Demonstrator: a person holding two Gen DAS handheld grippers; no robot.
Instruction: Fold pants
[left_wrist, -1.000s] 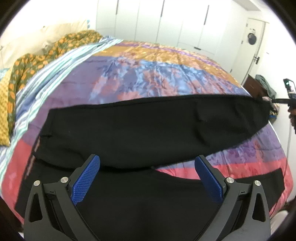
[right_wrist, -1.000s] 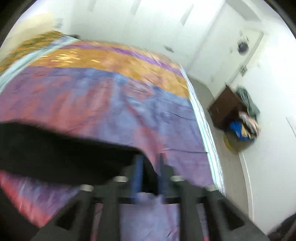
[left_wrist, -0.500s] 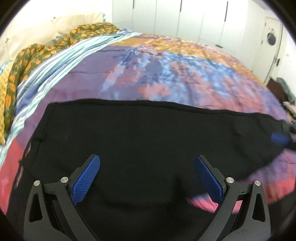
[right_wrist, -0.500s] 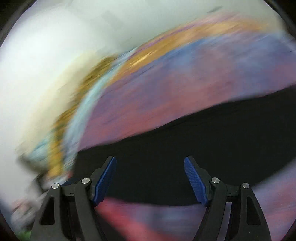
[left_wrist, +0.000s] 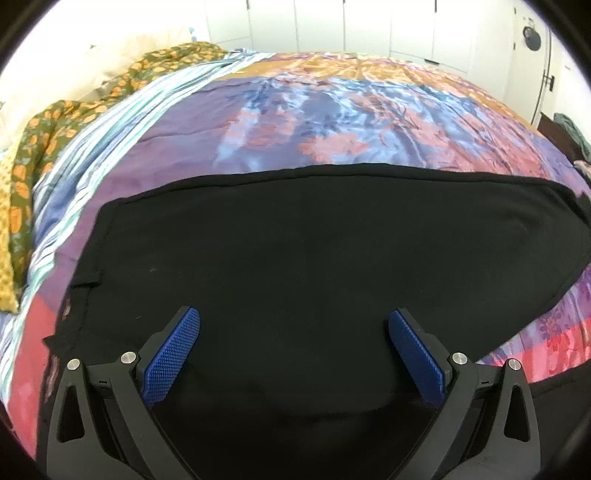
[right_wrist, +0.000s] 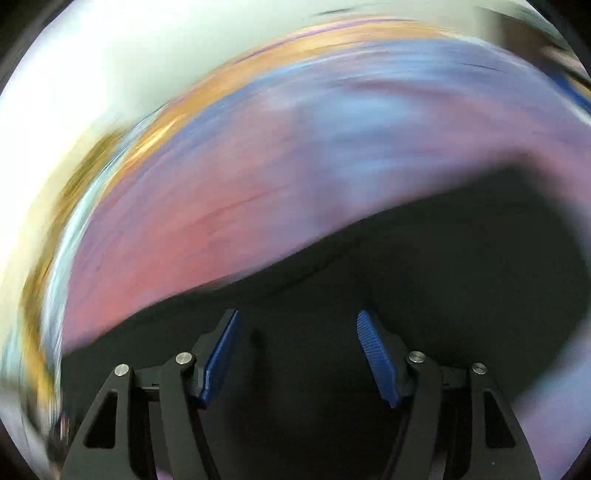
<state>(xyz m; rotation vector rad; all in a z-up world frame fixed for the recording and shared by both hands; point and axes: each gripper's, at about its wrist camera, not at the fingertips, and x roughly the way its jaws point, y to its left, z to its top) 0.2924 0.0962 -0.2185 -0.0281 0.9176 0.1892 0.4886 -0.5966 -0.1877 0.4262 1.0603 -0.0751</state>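
The black pants (left_wrist: 314, 240) lie flat across the colourful bedspread (left_wrist: 332, 110), one leg laid over the other, waistband end at the left. My left gripper (left_wrist: 293, 314) hovers over the near part of the pants, open wide, nothing between its blue pads (left_wrist: 173, 354). The right wrist view is smeared by motion. In it my right gripper (right_wrist: 298, 314) hangs over the pants (right_wrist: 443, 258) with its jaws closing. Its pads (right_wrist: 376, 354) still stand apart and press on nothing; only black cloth shows behind them.
A green and orange floral blanket (left_wrist: 74, 110) and striped sheet (left_wrist: 110, 140) lie along the bed's left side. White wardrobe doors (left_wrist: 369, 26) stand behind the bed. A dark cabinet with clothes (left_wrist: 557, 125) is at the far right, by a door.
The right gripper let go of the leg end, opened and swung round over the pants. The upper leg now lies over the lower one. My left gripper sank closer to the cloth.
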